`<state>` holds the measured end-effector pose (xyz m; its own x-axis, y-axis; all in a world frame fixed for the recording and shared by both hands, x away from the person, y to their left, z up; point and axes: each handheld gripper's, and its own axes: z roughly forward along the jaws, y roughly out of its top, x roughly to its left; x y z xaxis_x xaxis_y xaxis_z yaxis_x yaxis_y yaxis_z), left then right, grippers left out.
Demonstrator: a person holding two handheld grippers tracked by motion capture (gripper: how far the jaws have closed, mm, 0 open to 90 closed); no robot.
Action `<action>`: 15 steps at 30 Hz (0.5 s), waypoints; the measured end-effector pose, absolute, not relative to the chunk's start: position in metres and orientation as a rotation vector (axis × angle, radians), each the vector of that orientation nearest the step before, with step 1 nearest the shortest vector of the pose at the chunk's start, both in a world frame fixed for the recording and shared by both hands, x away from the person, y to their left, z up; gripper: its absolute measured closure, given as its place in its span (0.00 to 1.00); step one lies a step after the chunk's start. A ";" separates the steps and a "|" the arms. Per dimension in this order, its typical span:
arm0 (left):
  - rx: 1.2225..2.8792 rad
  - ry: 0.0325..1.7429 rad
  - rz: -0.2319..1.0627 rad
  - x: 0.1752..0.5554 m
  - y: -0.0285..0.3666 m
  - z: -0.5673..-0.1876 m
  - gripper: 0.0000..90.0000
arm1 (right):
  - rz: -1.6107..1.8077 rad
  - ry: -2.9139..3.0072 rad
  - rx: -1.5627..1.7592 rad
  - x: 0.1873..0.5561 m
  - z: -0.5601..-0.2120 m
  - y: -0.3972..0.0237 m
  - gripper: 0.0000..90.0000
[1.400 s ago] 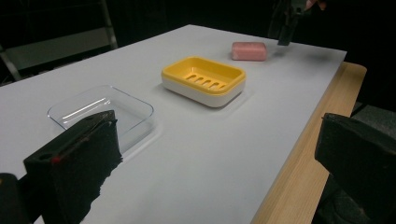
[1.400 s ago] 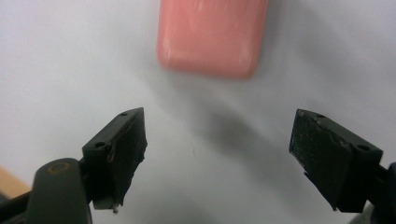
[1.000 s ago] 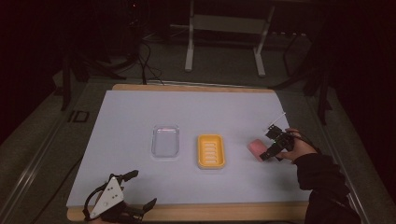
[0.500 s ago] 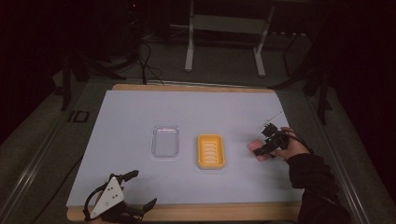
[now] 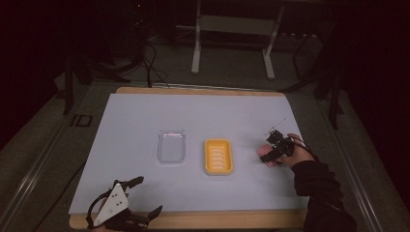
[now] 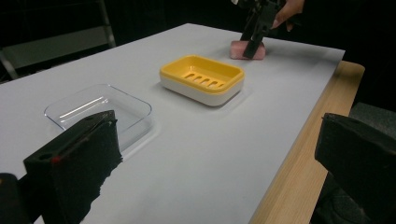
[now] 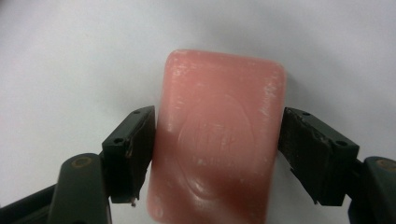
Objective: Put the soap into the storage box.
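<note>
Now | pink soap (image 7: 217,140) flat, long axis between right hand-held gripper (image 7: 217,154) jaws

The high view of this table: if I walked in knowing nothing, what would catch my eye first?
Probably the yellow soap dish at the middle of the pale table, with a clear tray just left of it. To its right, the right gripper has its jaws on either side of a pink soap bar. The left gripper sits open at the near edge.
</note>
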<state>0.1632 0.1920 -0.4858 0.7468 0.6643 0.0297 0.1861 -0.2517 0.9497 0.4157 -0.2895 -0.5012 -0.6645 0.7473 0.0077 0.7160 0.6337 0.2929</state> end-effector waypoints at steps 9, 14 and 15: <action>1.805 0.661 0.521 0.163 0.192 -0.486 0.01 | 0.367 2.702 1.240 0.411 -0.502 -0.281 0.39; 1.804 0.665 0.521 0.163 0.192 -0.486 0.01 | 0.290 2.603 1.428 0.410 -0.500 -0.274 0.41; 1.803 0.666 0.520 0.163 0.191 -0.486 0.01 | 0.271 2.571 1.465 0.410 -0.499 -0.272 0.41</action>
<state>0.1634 0.1915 -0.4860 0.7464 0.6649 0.0279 0.1878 -0.2507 0.9497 0.4101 -0.2721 -0.4990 -0.5026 0.8626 -0.0571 0.8317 0.5005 0.2403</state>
